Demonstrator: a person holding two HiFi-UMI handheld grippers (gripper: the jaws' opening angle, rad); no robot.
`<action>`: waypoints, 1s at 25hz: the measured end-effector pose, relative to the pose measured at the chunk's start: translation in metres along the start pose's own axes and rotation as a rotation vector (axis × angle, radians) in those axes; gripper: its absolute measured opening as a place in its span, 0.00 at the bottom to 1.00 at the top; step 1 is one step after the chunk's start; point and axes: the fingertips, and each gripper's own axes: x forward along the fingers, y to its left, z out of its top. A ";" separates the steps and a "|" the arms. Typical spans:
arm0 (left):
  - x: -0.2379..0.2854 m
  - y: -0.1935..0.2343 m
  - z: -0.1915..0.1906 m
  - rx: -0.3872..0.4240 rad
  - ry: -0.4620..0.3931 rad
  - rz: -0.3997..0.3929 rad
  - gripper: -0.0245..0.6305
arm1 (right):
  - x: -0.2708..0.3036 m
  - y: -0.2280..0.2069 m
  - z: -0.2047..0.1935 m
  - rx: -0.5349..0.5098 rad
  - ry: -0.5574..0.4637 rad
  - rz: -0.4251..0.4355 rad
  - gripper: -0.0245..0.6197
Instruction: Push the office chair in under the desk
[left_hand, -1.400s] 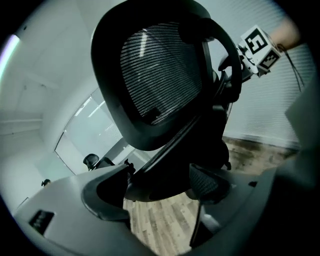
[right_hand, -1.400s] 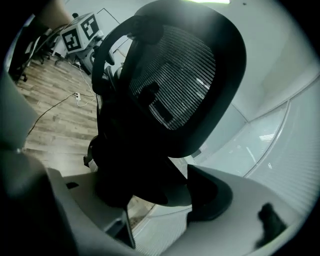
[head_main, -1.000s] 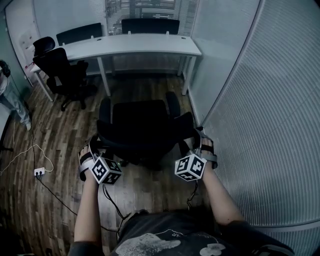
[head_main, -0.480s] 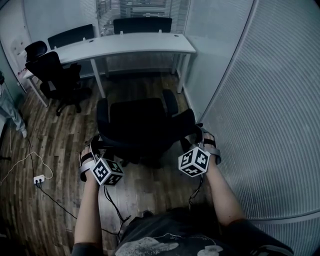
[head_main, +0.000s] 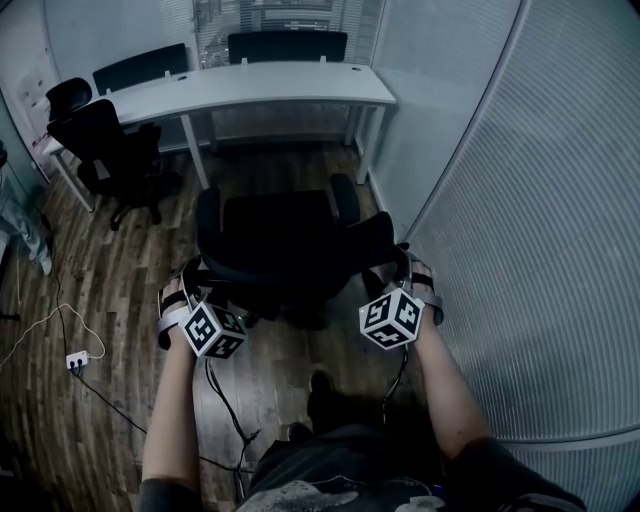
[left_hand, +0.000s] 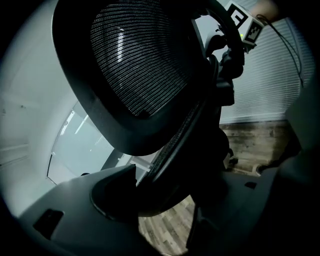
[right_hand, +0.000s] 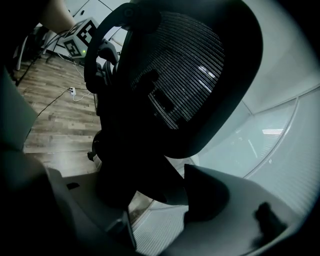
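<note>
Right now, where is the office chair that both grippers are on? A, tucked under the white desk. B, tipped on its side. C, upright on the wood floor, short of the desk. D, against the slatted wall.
C: the office chair stands upright with bare wood floor between it and the white desk.

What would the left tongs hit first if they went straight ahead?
The office chair's backrest: its dark edge sits between the left tongs, so hardly any way looks free.
</note>
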 end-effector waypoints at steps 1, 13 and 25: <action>0.004 0.002 0.001 0.002 -0.005 0.005 0.51 | 0.005 -0.001 0.001 0.000 -0.002 -0.002 0.48; 0.087 0.042 0.015 0.002 0.005 0.012 0.51 | 0.083 -0.032 0.024 0.007 -0.044 -0.013 0.48; 0.190 0.083 0.052 -0.004 -0.009 0.023 0.51 | 0.187 -0.087 0.038 -0.006 -0.062 0.021 0.48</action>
